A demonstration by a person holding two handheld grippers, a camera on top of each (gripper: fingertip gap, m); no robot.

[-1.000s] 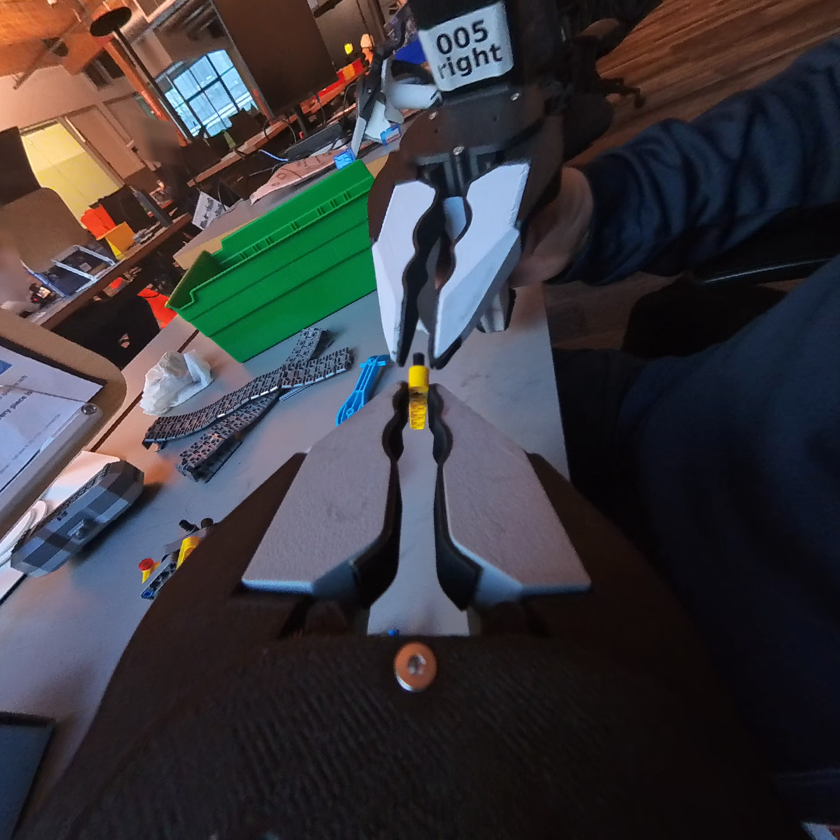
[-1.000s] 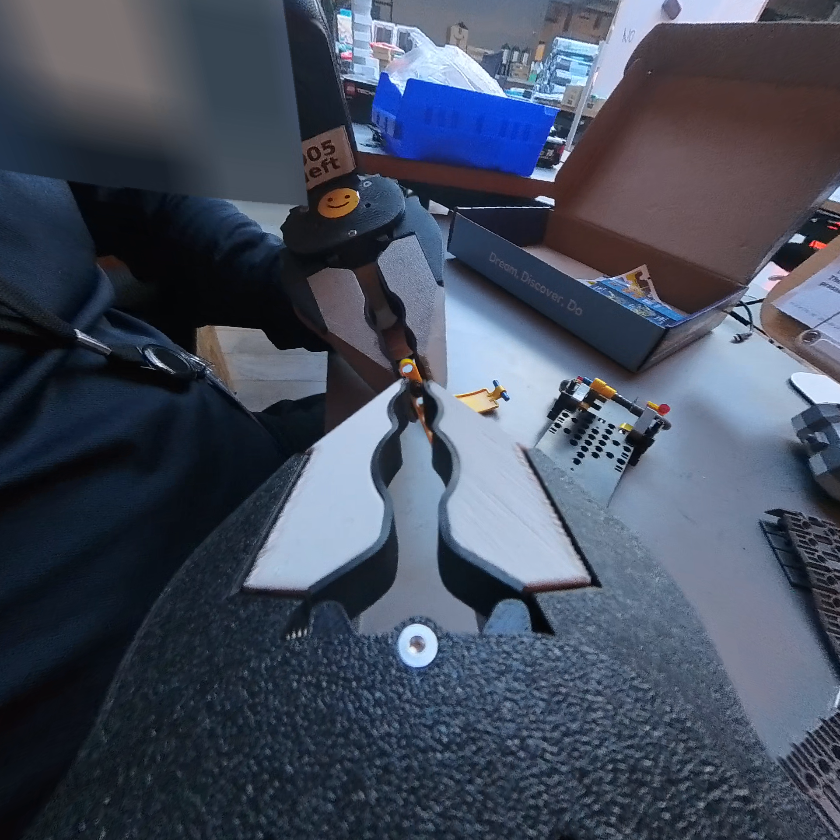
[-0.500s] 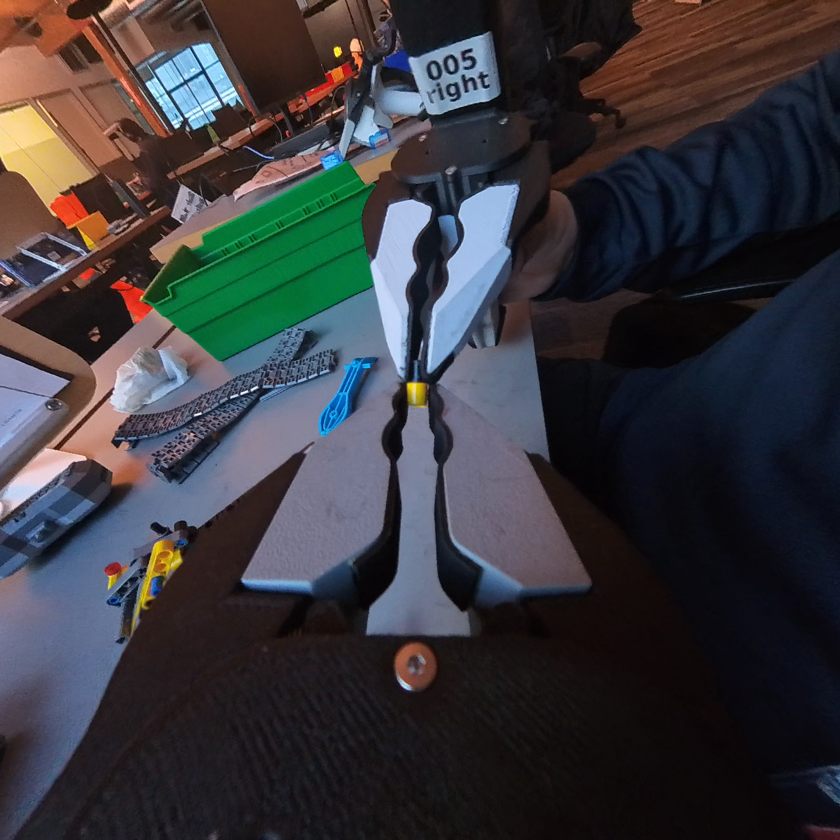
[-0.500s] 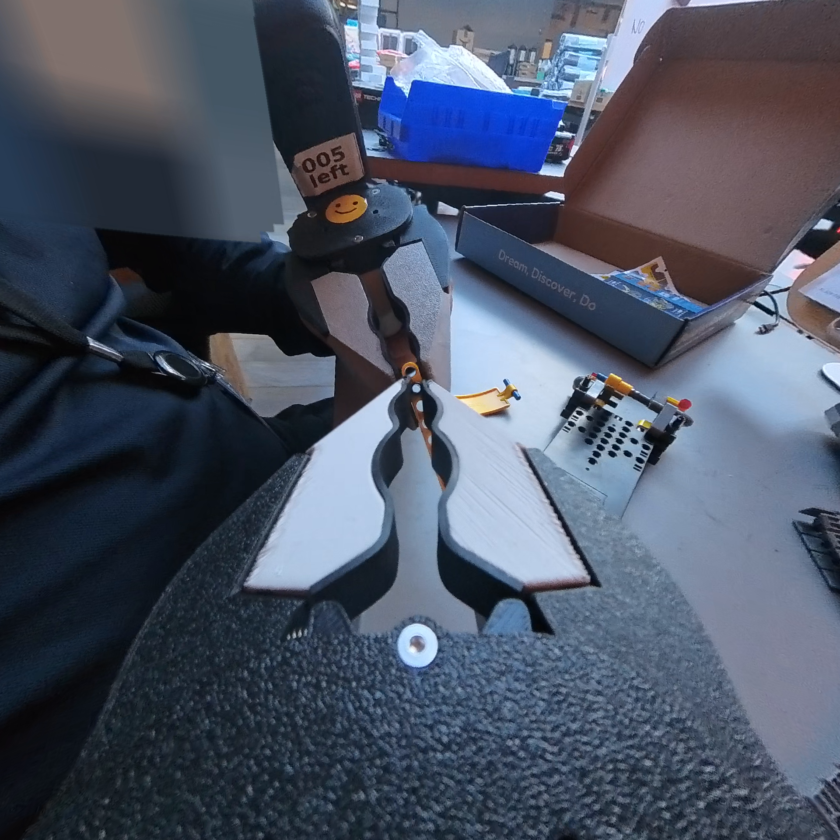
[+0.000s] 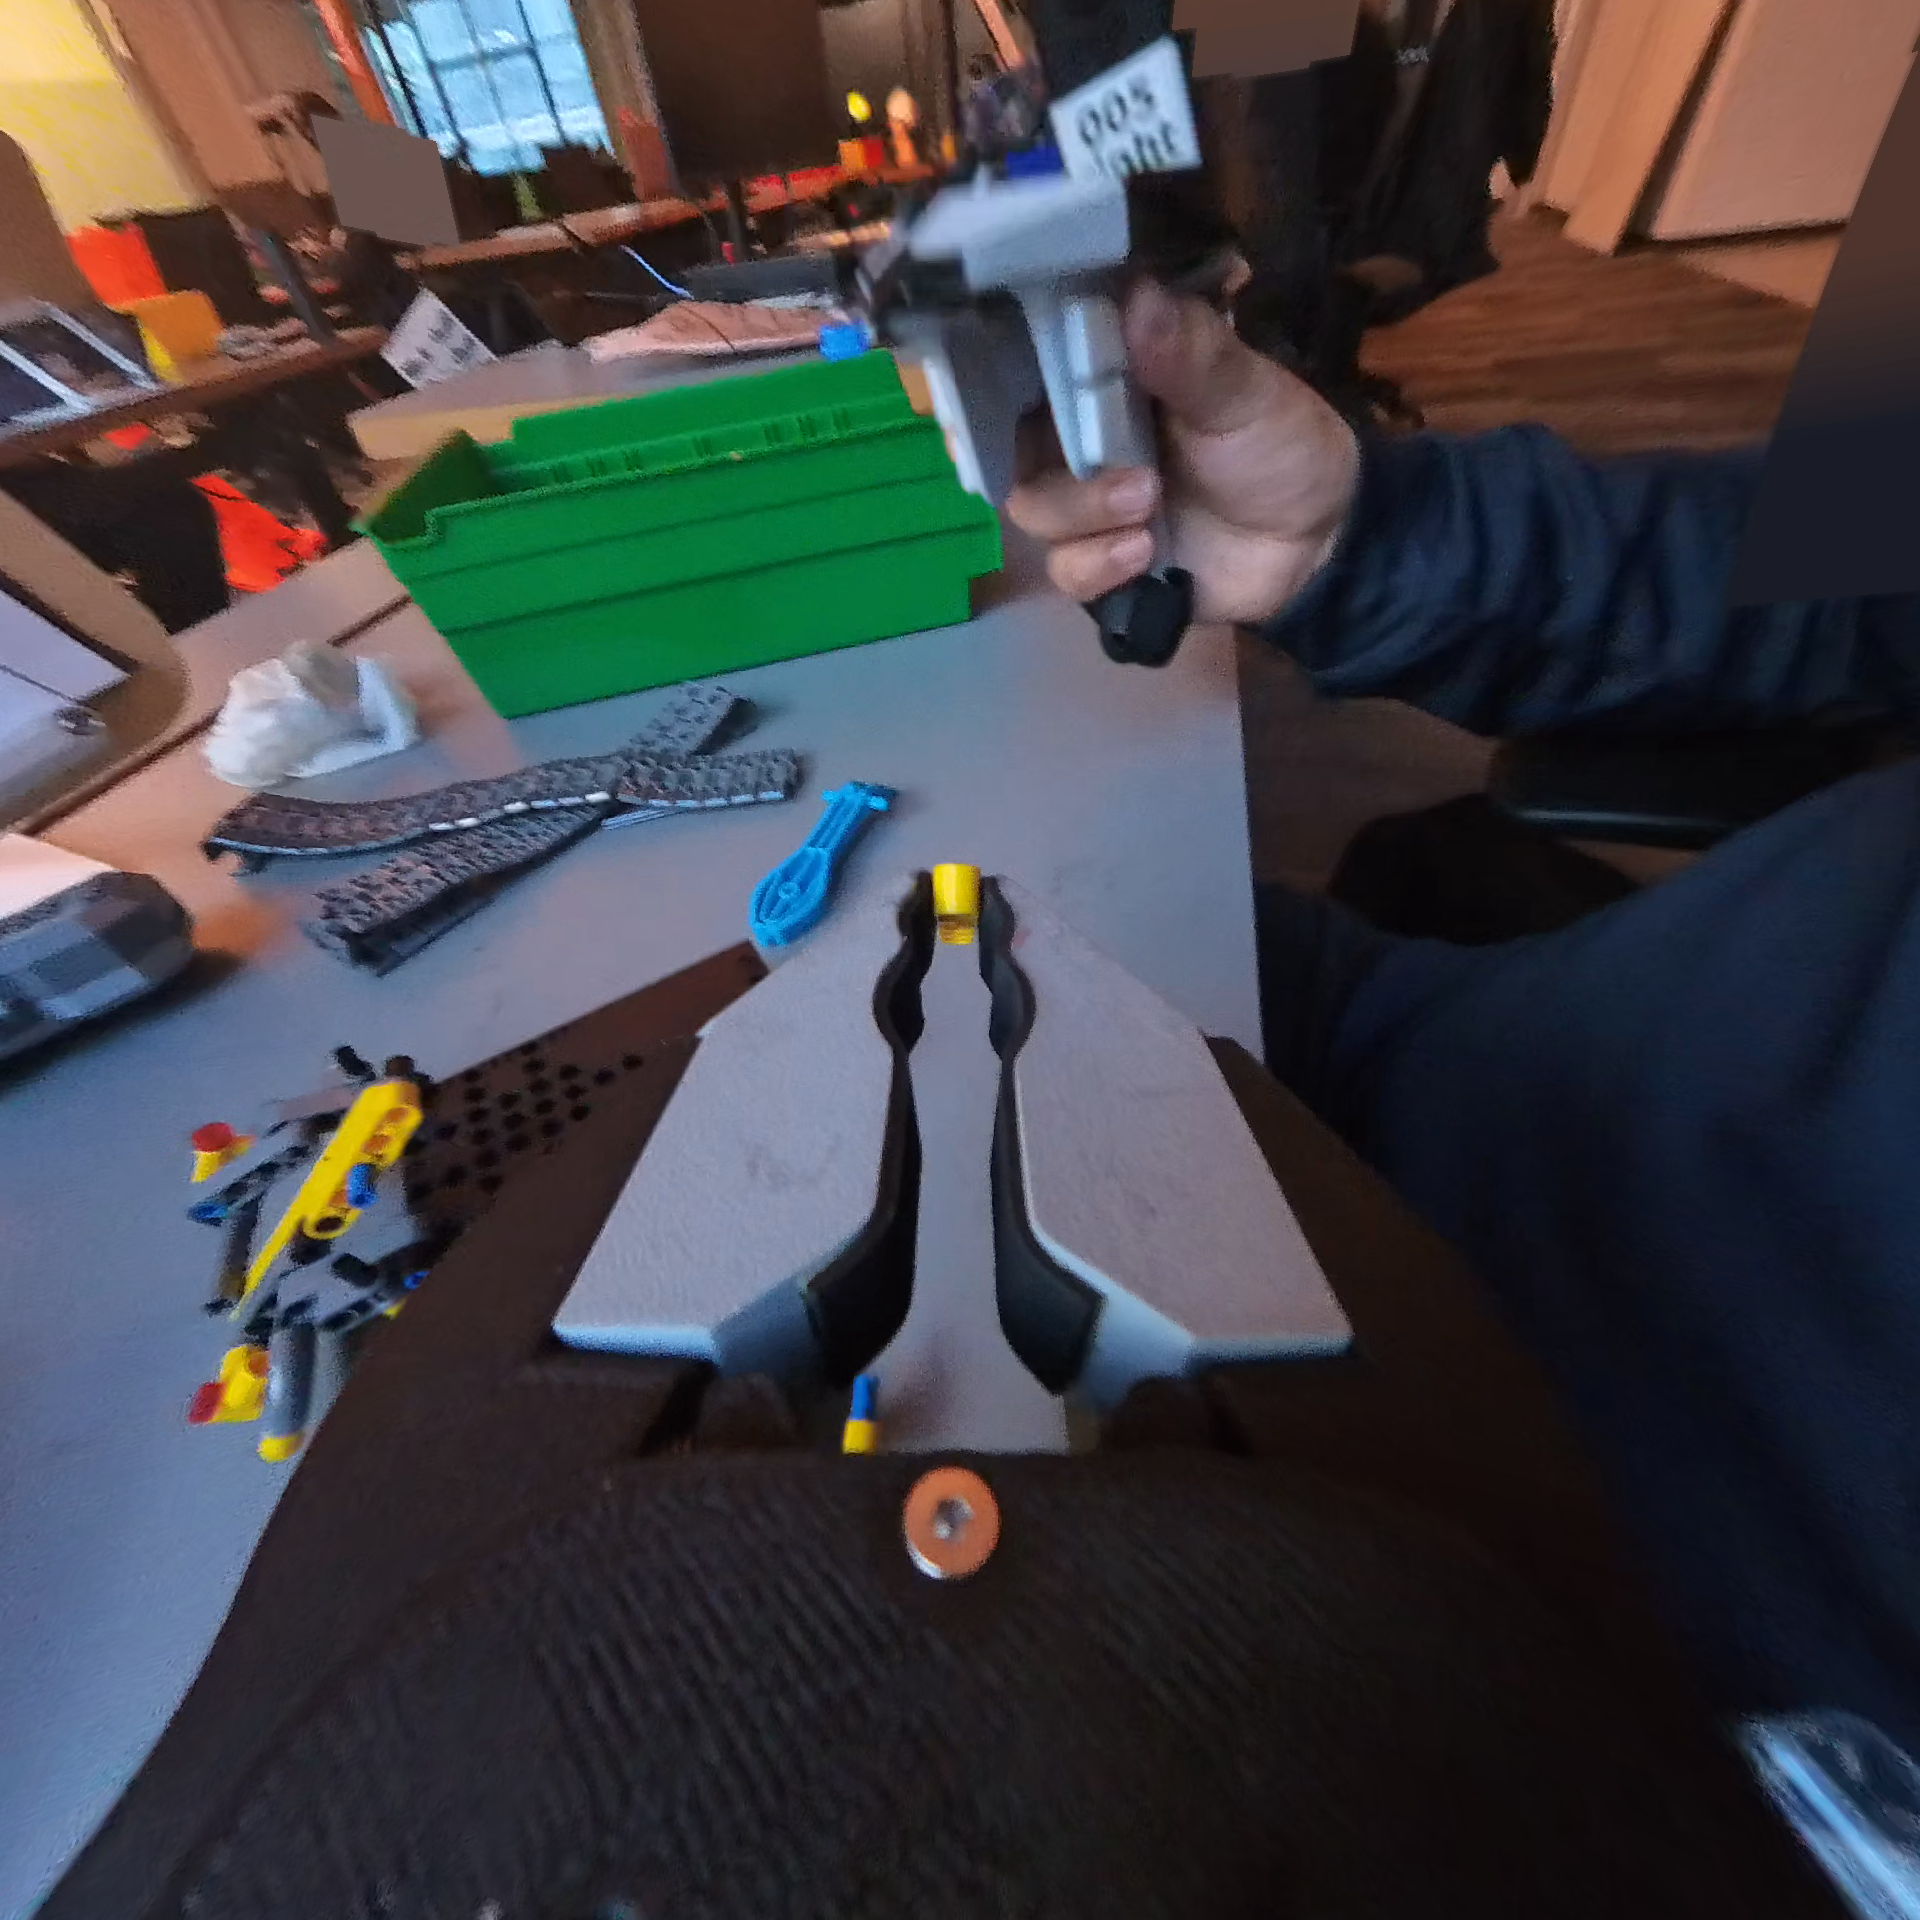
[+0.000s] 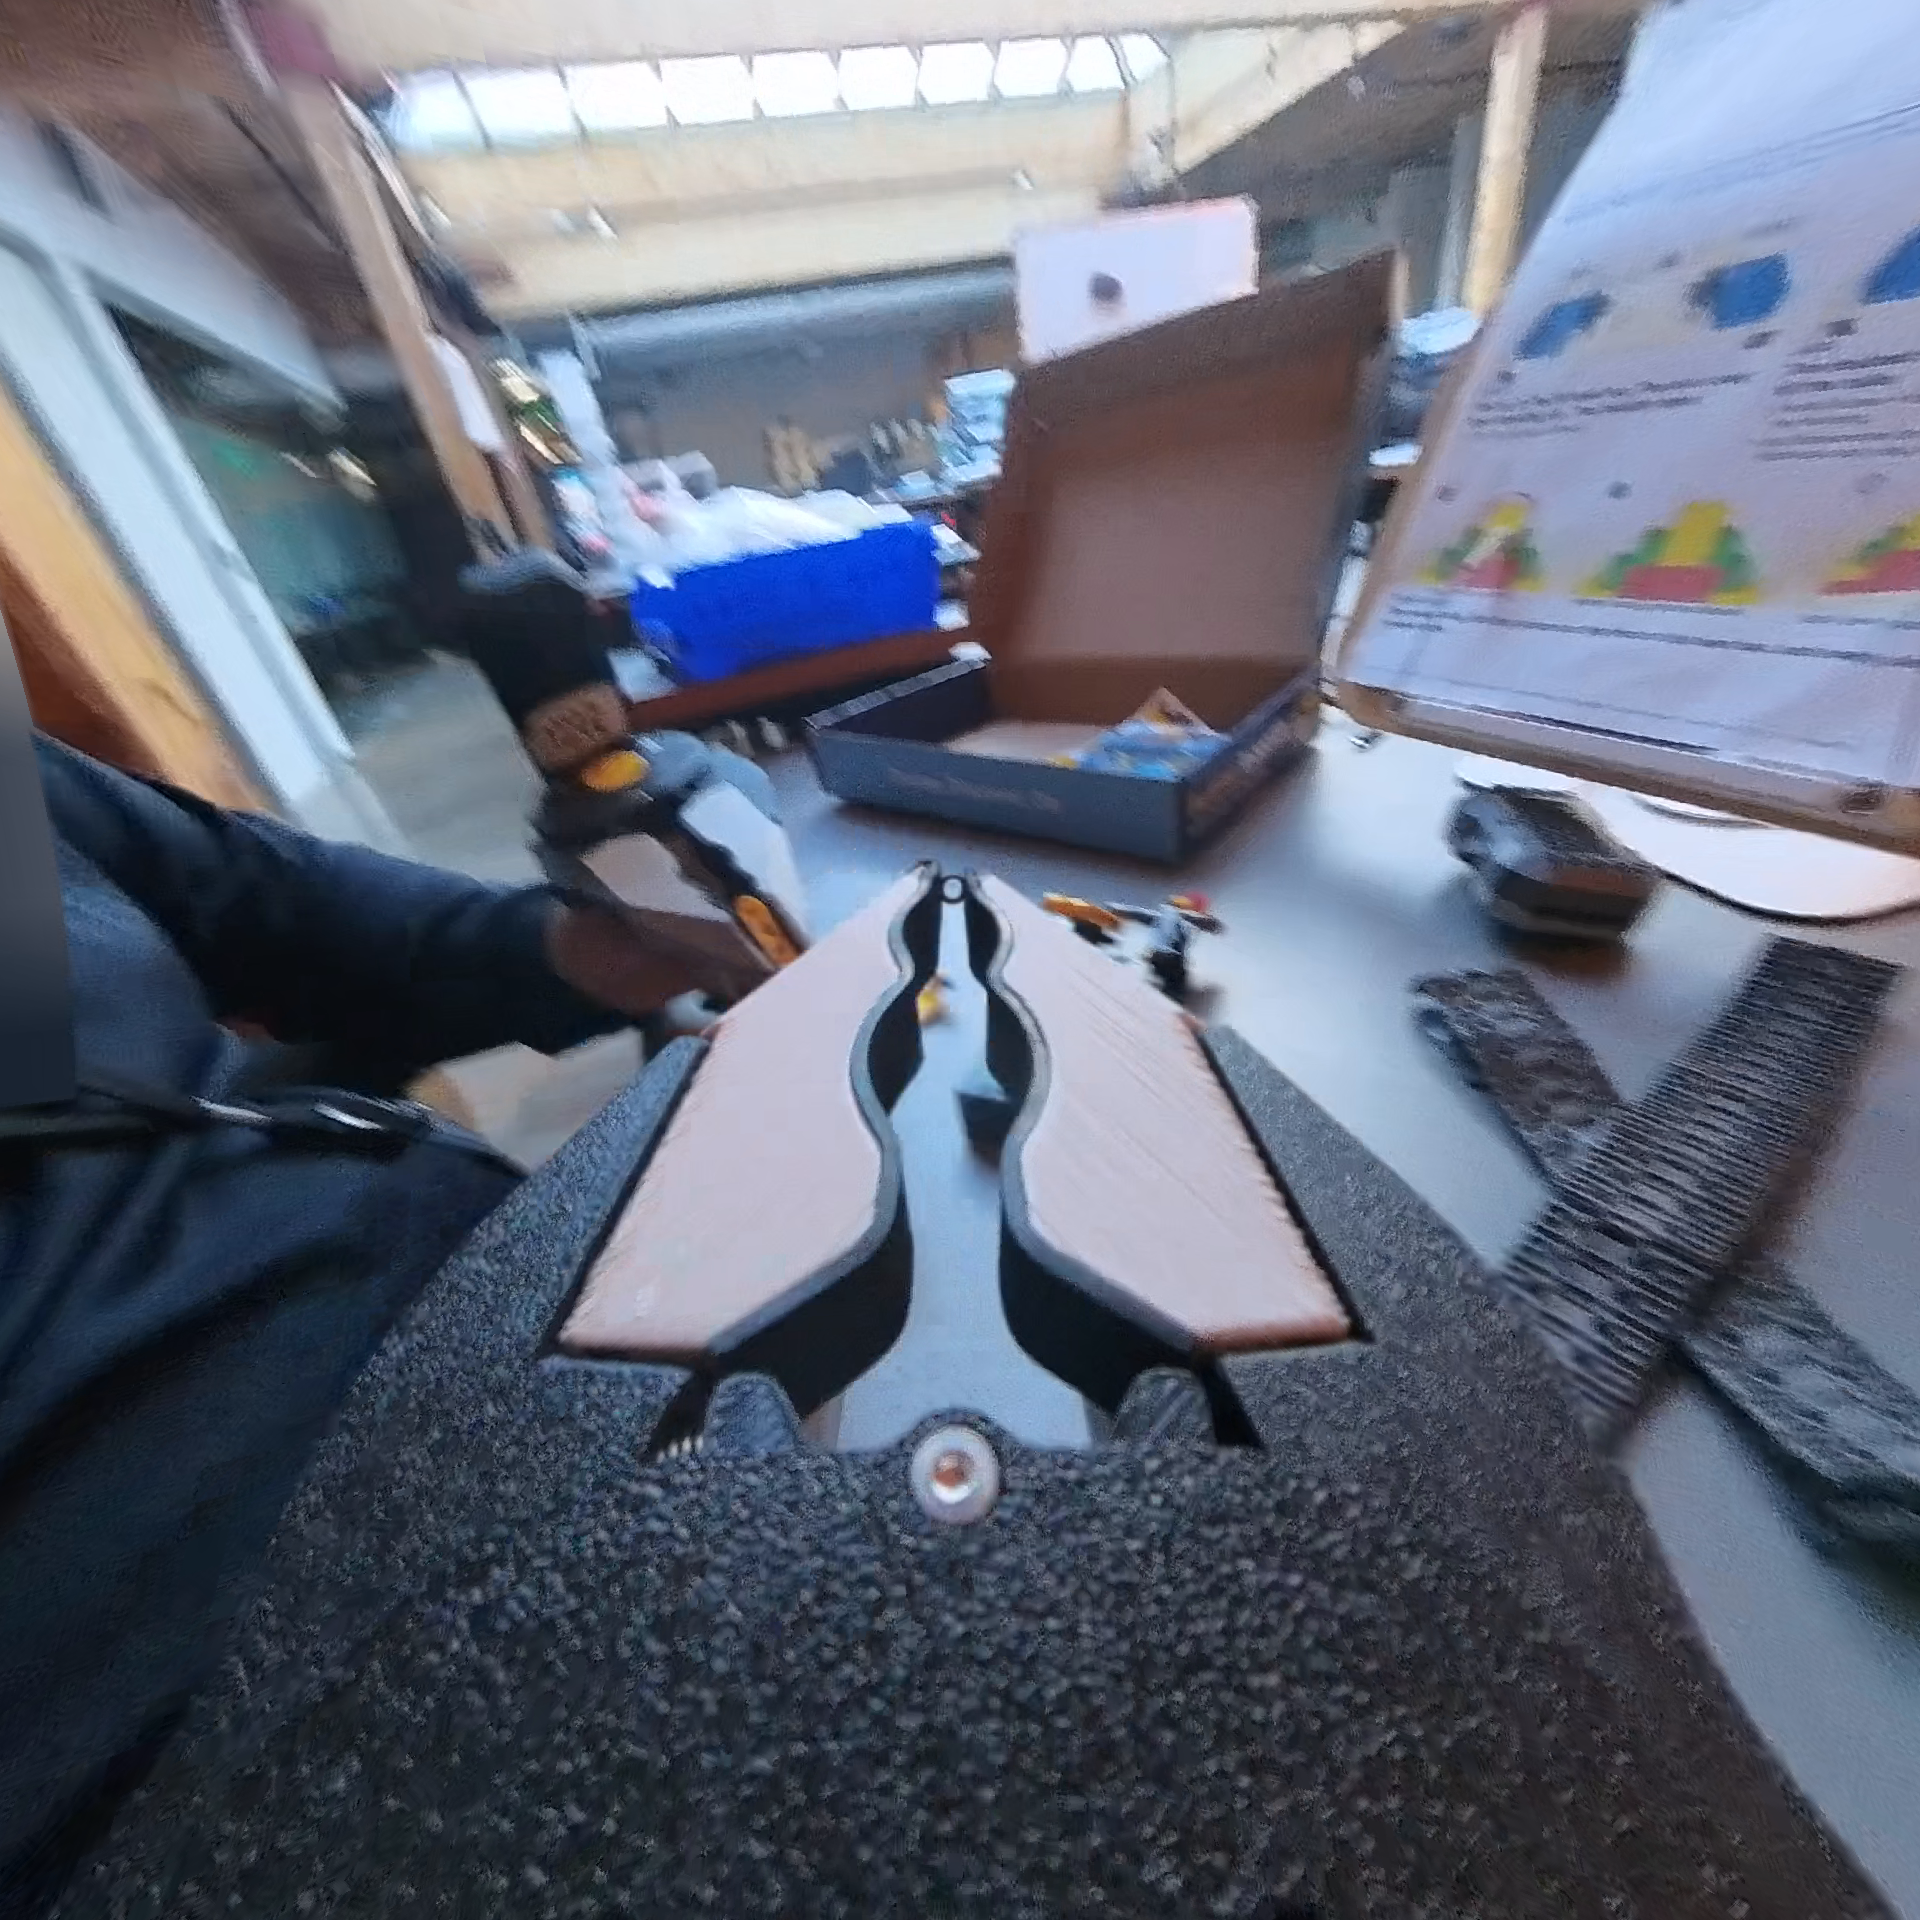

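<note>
My left gripper is shut on a small yellow piece that stands up between its tips, above the grey table. My right gripper is shut on a tiny dark ring-shaped piece at its very tips, held up in the air. In the left wrist view a hand holds the right gripper's grey handle high and well apart from the left one. The left gripper's blurred black body shows at the left in the right wrist view.
A green bin, black track strips, a blue piece and a perforated plate with a yellow assembly lie on the table. An open cardboard box and an instruction board stand farther off. The gap from one gripper's tips to the other's is roughly 12 cm.
The right gripper closed on the dark tip atop the yellow piece, then pulled up and away with it. The grippers have separated and both views swung; the yellow piece stays in the left gripper.
</note>
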